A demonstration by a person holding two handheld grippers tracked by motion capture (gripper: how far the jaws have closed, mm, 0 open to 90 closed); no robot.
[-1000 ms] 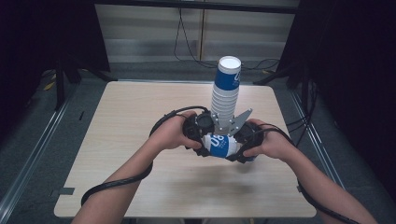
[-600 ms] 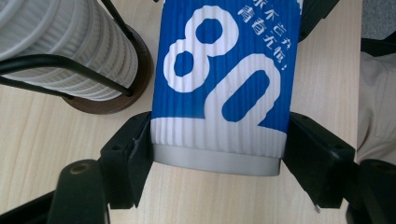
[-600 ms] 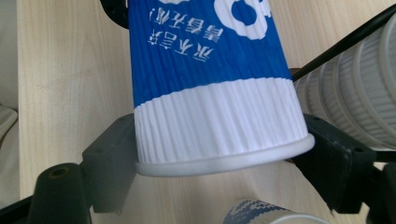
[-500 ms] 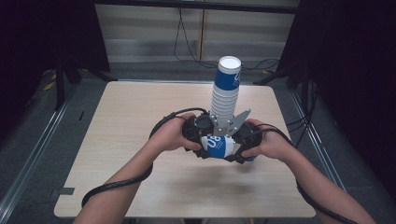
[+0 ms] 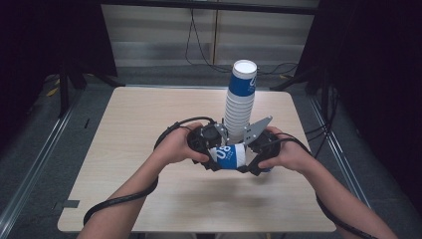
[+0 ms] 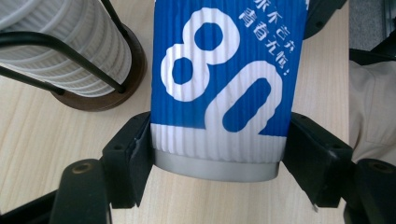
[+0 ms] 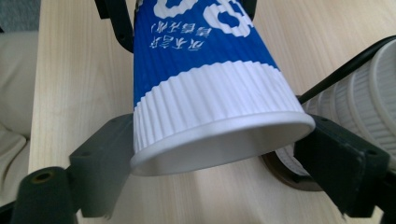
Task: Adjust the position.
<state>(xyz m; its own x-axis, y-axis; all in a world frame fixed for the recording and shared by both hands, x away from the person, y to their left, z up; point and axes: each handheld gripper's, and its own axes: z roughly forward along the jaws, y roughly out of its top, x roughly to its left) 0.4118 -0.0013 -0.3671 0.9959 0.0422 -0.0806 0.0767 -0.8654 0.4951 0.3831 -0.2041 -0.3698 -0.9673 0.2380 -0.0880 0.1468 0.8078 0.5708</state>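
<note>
A blue-and-white ribbed paper cup (image 5: 230,156) lies on its side just above the table, held from both ends. My left gripper (image 5: 215,158) is shut on its narrow base end (image 6: 224,84), and its jaws have just been closing a little further on it. My right gripper (image 5: 249,160) is shut on the wide rim end (image 7: 205,79), one jaw on each side of the mouth. A tall stack of cups (image 5: 240,104) stands directly behind both grippers.
The stack of cups (image 6: 56,42) sits in a black wire holder on a round brown base (image 6: 105,93), close to the held cup. The wooden table (image 5: 139,124) stretches left and toward the front edge. Cables trail from both grippers along the forearms.
</note>
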